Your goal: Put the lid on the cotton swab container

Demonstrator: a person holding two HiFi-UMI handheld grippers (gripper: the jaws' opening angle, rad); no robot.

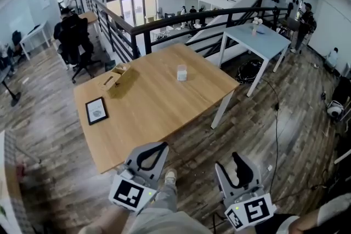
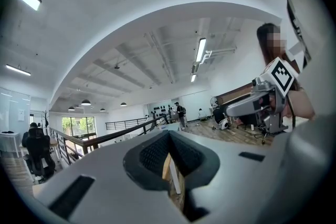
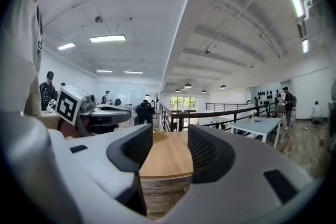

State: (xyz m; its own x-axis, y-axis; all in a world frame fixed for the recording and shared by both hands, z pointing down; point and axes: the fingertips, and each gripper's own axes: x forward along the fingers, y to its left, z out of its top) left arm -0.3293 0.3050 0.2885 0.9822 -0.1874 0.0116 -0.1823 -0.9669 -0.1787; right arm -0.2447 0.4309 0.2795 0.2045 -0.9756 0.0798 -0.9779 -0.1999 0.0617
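Left gripper [image 1: 163, 144] is short of the counter [image 1: 153, 107], jaws closed tip to tip, empty. Right gripper [image 1: 229, 164] sits beside it, jaws wide apart, empty. Cotton swab container [image 1: 181, 72] stands well off toward the counter's far side, small and white; lid can't be made out. Likely light, slick plastic, tips easily: steady the body by its sides, pinch the lid at its rim.
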